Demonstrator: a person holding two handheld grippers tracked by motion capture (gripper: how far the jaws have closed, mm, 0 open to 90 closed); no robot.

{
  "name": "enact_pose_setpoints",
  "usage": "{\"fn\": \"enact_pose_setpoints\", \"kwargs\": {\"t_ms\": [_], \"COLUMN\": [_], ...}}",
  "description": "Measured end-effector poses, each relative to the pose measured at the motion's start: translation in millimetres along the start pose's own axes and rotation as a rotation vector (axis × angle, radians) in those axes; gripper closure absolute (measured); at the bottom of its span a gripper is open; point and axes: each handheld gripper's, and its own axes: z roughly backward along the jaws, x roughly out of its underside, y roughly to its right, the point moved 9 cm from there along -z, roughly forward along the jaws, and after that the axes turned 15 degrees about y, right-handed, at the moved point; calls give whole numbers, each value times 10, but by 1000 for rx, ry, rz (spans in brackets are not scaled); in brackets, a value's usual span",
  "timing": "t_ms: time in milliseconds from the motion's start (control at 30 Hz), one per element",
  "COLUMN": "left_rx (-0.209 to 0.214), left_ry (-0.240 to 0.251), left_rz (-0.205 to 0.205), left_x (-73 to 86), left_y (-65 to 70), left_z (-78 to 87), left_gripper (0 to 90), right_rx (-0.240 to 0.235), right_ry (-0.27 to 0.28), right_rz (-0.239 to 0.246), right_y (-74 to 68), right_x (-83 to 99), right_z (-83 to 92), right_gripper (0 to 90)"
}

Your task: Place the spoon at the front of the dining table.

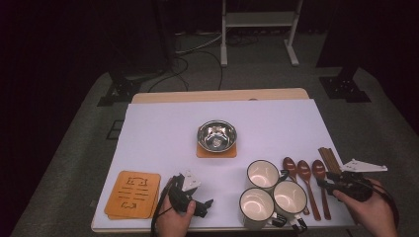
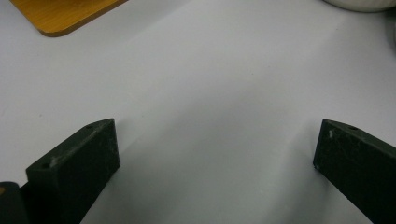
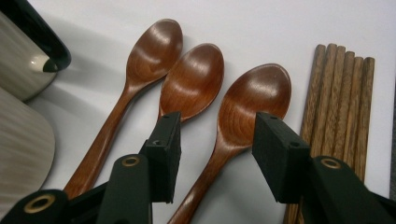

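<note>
Brown wooden spoon (image 3: 243, 126), rightmost of three lying side by side on the white table sheet (image 1: 163, 133), found just left of the bundle of dark wooden chopsticks (image 3: 338, 107) and right of the three white mugs (image 1: 274, 192), long axis running away from the person, oval bowl at the far end, handle toward the near edge. Straddled at the neck by the right gripper (image 3: 217, 140), jaws half apart, one on each side, pads not yet pressing. Parked over bare sheet near the orange wooden coasters (image 1: 133, 194), left gripper (image 2: 215, 149) with jaws wide apart around nothing.
</note>
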Motion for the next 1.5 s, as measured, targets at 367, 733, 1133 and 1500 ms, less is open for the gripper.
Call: {"fn": "enact_pose_setpoints", "kwargs": {"t_ms": [367,733,1133,1500], "left_rx": [-1,0,0,0], "left_ry": [-1,0,0,0], "left_rz": [-3,-1,-1,0], "left_x": [0,1,1,1], "left_y": [1,2,1,1], "left_z": [1,1,1,1], "left_gripper": [0,0,0,0], "right_rx": [9,18,16,32], "right_ry": [-13,-32,-53,-71], "right_rz": [2,-5,-1,40], "right_y": [-37,-71,-117,-102], "right_x": [91,233,330,348], "right_z": [78,162,186,184], "right_gripper": [526,542,550,557]}}
